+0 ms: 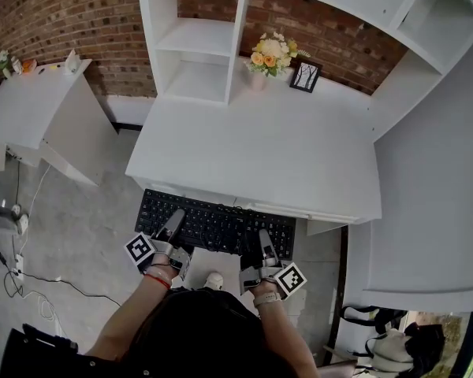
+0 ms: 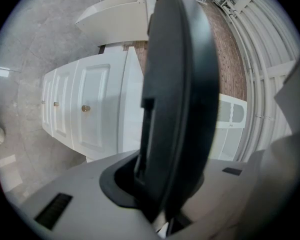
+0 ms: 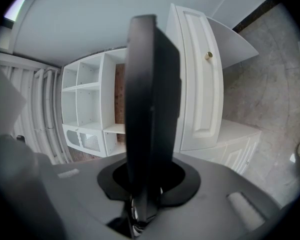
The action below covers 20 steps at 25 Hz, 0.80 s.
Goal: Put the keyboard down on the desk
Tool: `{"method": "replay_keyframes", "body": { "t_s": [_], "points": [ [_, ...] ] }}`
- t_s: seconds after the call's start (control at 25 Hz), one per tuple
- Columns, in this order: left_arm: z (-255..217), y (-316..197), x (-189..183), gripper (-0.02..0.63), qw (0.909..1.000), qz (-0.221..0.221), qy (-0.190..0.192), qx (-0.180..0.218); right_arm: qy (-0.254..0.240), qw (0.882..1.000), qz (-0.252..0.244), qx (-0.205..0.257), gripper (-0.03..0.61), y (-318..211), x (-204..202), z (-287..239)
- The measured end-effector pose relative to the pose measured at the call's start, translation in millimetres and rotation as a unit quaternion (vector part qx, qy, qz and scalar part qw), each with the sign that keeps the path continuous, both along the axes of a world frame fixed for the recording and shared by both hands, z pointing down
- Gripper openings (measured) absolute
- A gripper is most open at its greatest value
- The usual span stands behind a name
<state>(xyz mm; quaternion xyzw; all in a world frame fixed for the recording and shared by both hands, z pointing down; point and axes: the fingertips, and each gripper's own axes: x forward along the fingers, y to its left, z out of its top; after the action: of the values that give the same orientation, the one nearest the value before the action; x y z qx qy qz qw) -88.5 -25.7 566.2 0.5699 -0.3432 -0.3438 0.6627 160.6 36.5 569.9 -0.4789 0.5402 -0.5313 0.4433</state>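
Observation:
A black keyboard hangs level in the air just in front of the white desk's front edge, over the floor. My left gripper is shut on its near left edge and my right gripper is shut on its near right edge. In the left gripper view the keyboard stands edge-on between the jaws and fills the middle. In the right gripper view the keyboard likewise runs edge-on out of the jaws. Both grippers point level toward the desk.
At the desk's back stand a flower vase and a small picture frame, under a white shelf unit. A white side table stands at left, a white counter at right. Cables lie on the floor.

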Motion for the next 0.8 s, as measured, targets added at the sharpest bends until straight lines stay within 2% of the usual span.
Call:
{"method": "replay_keyframes", "body": {
  "t_s": [0.8],
  "points": [
    [14,-59,15,0.089,0.9997,0.008,-0.004,-0.024,-0.003,1.0,-0.008,-0.026,0.072,-56,12,13]
  ]
}}
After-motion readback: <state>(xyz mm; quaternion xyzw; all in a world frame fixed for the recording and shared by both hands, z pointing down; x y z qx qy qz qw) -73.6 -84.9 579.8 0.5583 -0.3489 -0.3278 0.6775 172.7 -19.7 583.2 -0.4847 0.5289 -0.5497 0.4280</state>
